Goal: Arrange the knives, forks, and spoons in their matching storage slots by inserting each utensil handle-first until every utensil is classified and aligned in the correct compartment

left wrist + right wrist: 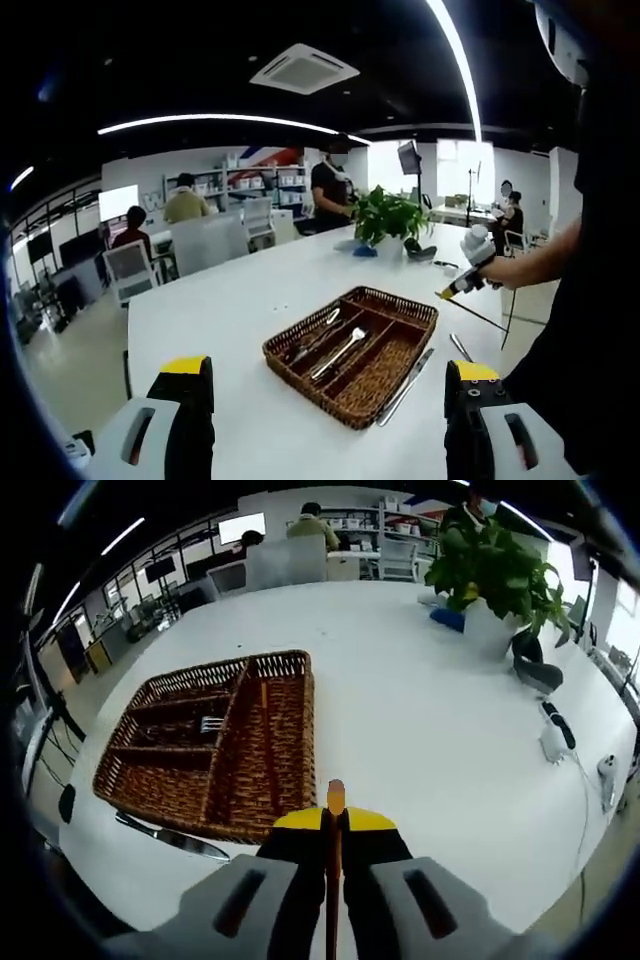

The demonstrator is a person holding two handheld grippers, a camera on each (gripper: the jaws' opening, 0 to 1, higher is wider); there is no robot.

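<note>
A brown wicker cutlery basket (400,301) with long compartments sits on the white table. Inside it lie a spoon (340,352) and other utensils (312,338). A knife (405,385) rests on the table against the basket's near side, and another utensil (460,346) lies just past it. My left gripper (328,372) is open, low in front of the basket. My right gripper (470,272), held in a hand, is raised to the right of the basket. In the right gripper view it (335,820) is shut on a thin copper-coloured utensil (335,796) seen edge-on, near the basket (283,661), which holds a fork (210,723). The knife (170,838) lies by the basket's edge.
A potted plant (490,570) stands at the table's far side with a blue object (448,618) beside it. Small devices with a cable (555,735) lie near the table's right edge. Chairs, shelves and people are beyond the table.
</note>
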